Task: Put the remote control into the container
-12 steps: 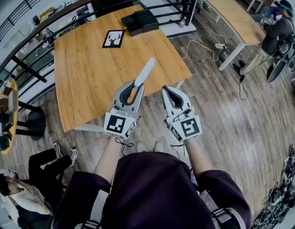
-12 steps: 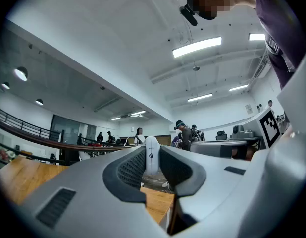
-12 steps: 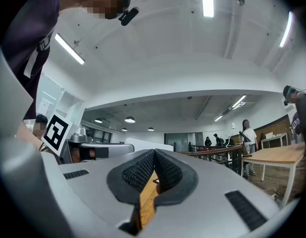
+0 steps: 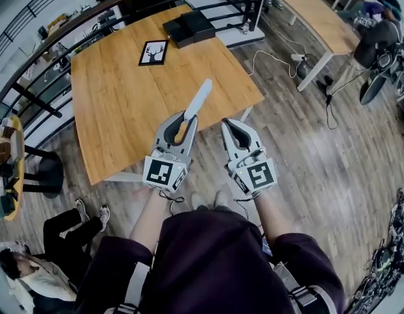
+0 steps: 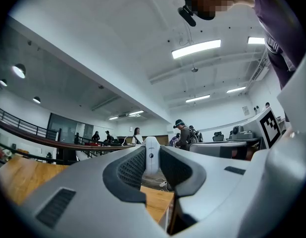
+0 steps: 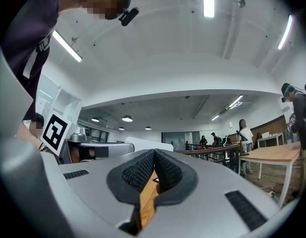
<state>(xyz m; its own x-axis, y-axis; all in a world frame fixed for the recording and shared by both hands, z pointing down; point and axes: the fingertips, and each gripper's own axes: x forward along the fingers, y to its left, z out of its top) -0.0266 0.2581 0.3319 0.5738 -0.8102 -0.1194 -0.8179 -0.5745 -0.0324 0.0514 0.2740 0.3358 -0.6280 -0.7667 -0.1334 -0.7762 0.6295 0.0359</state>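
Wood-plank floor point(image 4: 306, 156), grey-brown, slight sheen. On it stands a big square counter point(image 4: 123, 110) with a smooth honey-coloured wooden top, and a black metal railing point(image 4: 65, 31) curves round its far side. A person point(image 4: 215, 260) in a dark purple top stands at the near edge with one tool per hand, both held roughly level.

The left gripper point(image 4: 187, 118) has a grey moulded plastic shell and is clamped on the remote control point(image 4: 199, 99), which is slim, long, white and round-ended. The jaws hold its near end. The rest juts past the tips toward 1 o'clock, in the air above the counter. In the left gripper view the rounded white end stands upright between the black dimpled pads point(image 5: 130, 170), with a small dark dot on its face.

The right gripper point(image 4: 228, 124) is at 3 o'clock of the left one, just beside it but apart. It has the same grey shell, and its pads are pressed together at the tips with nothing between. A cube point(image 4: 164, 172) with black-and-white square markers sits at the back of each.

The container point(image 4: 191, 29) is black, flat, boxy and matte. It sits at the counter's far edge, 12 o'clock from the grippers, well apart from the remote control. A framed picture point(image 4: 155, 53) with a black frame and a deer-head print lies flat at 11 o'clock, near the container.

A second light-wood table point(image 4: 319, 18) stands at 2 o'clock, with white cables point(image 4: 274, 61) on the floor beside it. Someone else point(image 4: 38, 267) sits low at 8 o'clock.
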